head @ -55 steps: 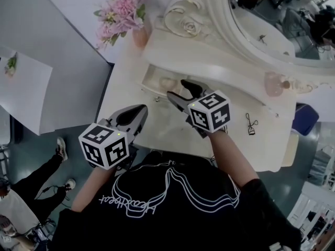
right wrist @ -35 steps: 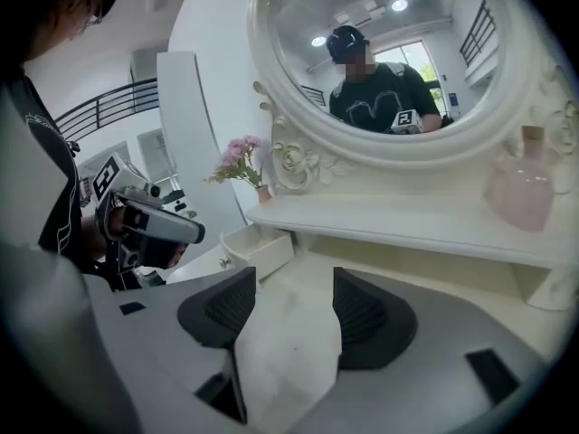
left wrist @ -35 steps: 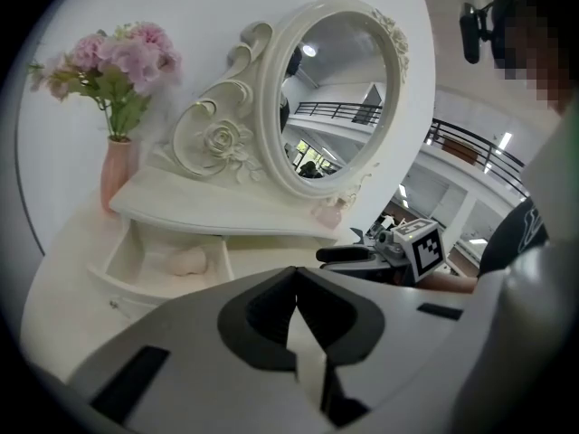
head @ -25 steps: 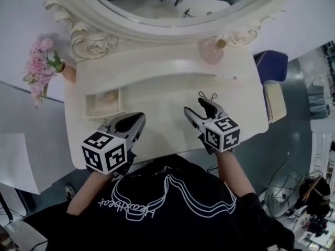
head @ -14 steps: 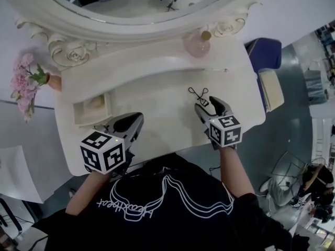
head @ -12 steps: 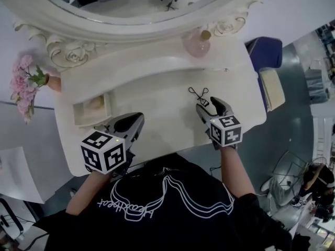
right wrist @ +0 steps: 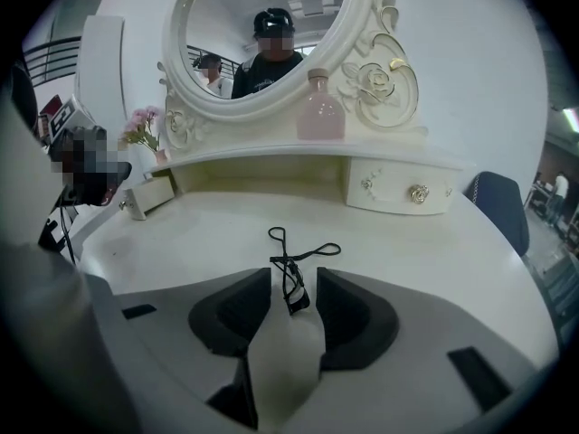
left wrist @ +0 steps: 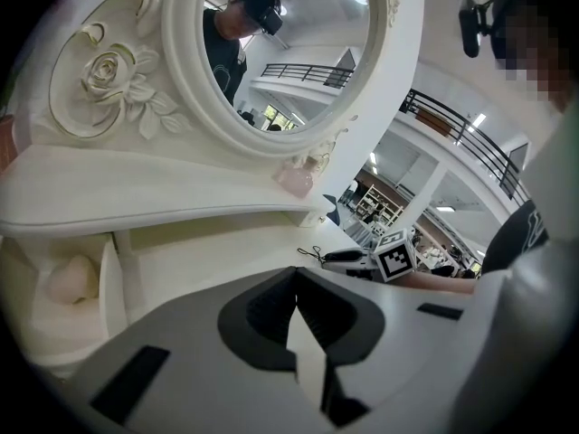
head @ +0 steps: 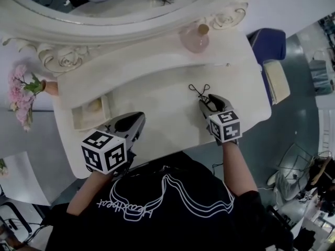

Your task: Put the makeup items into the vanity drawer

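Right gripper (head: 208, 102) dropped over eyelash curler (right wrist: 291, 259), well right of open vanity drawer (head: 84, 123). Its jaws had just been closing and stood partly apart, curler head between them, pads not pressing. Left gripper (left wrist: 296, 283) hung just in front of drawer, jaws together, empty.

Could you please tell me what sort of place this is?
Likely a dressing-table set in a large hall: ornate white vanity with oval mirror, pink perfume bottle, balcony railing behind.

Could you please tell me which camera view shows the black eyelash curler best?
The right gripper view: the eyelash curler lies close up and centred, its handle loops clear. The head view shows it small from above; the left gripper view shows a tiny distant shape.
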A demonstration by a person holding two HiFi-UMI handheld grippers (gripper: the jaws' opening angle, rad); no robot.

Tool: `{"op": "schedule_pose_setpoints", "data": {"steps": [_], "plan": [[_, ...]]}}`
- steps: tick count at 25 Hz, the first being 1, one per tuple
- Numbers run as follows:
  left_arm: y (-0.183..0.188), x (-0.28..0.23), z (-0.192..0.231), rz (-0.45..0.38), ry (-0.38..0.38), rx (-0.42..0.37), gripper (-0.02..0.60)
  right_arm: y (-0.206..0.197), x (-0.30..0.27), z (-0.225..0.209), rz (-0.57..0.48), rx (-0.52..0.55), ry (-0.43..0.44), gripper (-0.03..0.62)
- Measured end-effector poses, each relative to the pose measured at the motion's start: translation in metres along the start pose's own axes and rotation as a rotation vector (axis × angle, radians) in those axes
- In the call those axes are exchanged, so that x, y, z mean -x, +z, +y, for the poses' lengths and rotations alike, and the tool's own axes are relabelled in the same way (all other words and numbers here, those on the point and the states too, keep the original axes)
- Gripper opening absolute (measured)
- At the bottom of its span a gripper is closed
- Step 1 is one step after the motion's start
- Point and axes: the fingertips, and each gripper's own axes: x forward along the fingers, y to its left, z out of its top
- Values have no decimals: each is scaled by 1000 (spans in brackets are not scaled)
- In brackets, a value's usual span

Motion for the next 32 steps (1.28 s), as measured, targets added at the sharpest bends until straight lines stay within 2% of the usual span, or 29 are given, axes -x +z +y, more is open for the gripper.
{"op": "schedule_pose_setpoints", "data": {"steps": [2, 5, 6, 11, 18, 24, 32], "plan": [[0, -2, 0, 4, -1, -2, 5, -1, -1, -1, 7, 12, -5, 117], [-1, -2, 1, 6, 5, -2, 5, -2, 0, -2, 9, 21, -10, 112], [0, -1, 1, 6, 8, -1, 5, -2, 0, -2, 8, 19, -8, 71], [2, 7, 4, -11, 23, 1, 5, -1, 2, 4, 14, 17, 12, 41], [-5, 24, 6, -32, 42, 17, 5, 9, 7, 24, -19, -6, 55, 37], [-15, 44, 8, -61, 69, 47, 5, 28, 14, 62, -68, -44, 172, 37], [-27, 83, 16, -122, 134, 83, 5, 69, 21, 138, -111, 48, 339, 37]]}}
